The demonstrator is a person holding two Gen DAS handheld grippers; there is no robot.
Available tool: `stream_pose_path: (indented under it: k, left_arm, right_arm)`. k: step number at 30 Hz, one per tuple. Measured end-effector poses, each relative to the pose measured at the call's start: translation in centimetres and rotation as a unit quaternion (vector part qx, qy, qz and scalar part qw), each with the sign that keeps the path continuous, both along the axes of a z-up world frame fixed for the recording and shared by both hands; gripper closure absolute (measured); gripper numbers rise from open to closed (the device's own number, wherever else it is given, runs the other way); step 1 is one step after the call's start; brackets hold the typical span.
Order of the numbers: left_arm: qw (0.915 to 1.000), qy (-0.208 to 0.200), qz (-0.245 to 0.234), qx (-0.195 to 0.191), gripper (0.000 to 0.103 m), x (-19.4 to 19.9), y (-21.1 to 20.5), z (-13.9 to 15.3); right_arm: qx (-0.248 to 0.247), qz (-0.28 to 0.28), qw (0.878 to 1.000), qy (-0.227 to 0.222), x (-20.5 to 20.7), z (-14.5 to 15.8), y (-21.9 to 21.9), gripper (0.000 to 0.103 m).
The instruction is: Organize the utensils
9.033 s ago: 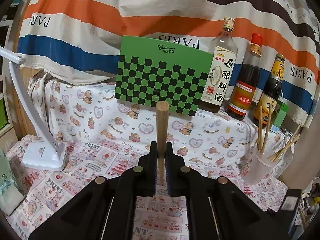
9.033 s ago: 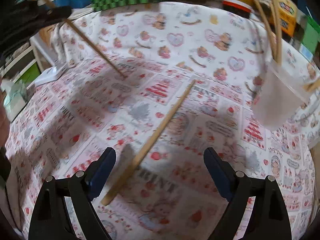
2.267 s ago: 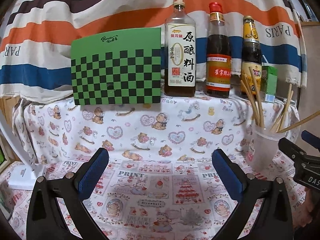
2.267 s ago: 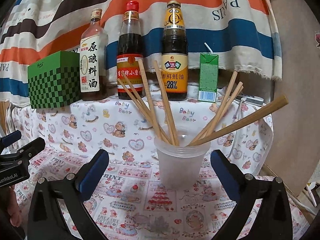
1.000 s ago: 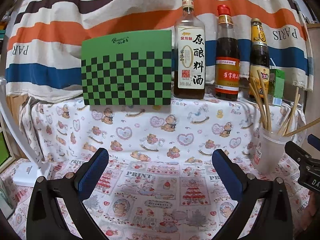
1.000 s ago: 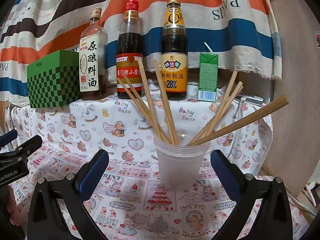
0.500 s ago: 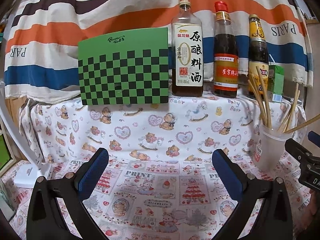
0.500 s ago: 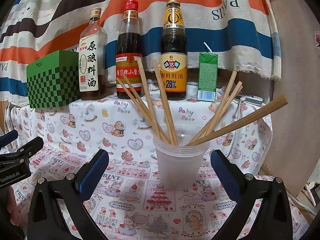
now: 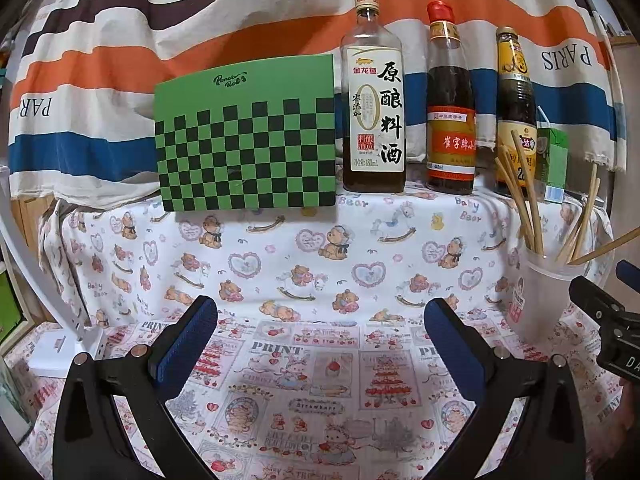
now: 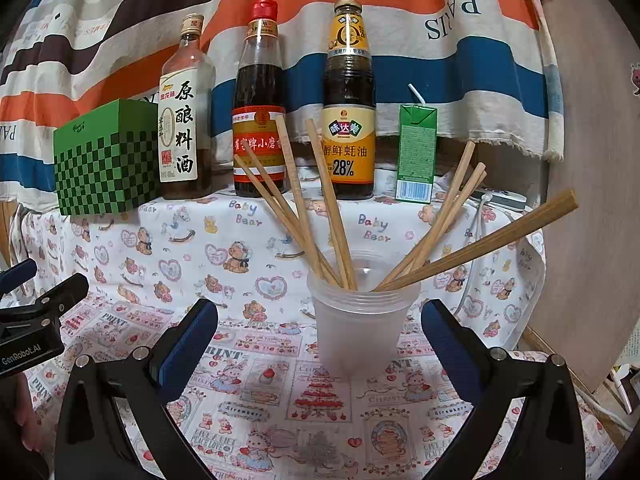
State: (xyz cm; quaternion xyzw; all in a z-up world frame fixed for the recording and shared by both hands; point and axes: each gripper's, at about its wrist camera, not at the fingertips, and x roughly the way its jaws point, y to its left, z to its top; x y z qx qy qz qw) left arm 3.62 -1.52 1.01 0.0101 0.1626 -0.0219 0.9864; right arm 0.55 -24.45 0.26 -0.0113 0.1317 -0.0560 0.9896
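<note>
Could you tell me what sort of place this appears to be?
Probably a home kitchen corner, improvised: sauce bottles on a shelf, chopsticks standing in a plastic cup, and a teddy-bear tablecloth.

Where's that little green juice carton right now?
In the right wrist view, the green carton stands upright on the raised shelf, right of the yellow-labelled bottle and behind the cup.

Ahead of me a green checkered box [image 9: 246,140] stands beside three sauce bottles [image 9: 374,100] and a green juice carton [image 10: 416,152] on the bear-print cloth [image 9: 280,264]. A striped sheet [image 9: 200,20] hangs behind them.
</note>
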Motion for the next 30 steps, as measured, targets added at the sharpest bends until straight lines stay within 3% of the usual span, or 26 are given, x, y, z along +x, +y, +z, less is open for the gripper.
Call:
stream_pose_path:
  k: [30]
  left_arm:
    - [1.0000, -0.001, 0.003, -0.006, 0.000, -0.06, 0.44, 0.03]
  right_arm:
    - [0.002, -0.011, 1.000, -0.002, -0.17, 0.06, -0.19, 0.000]
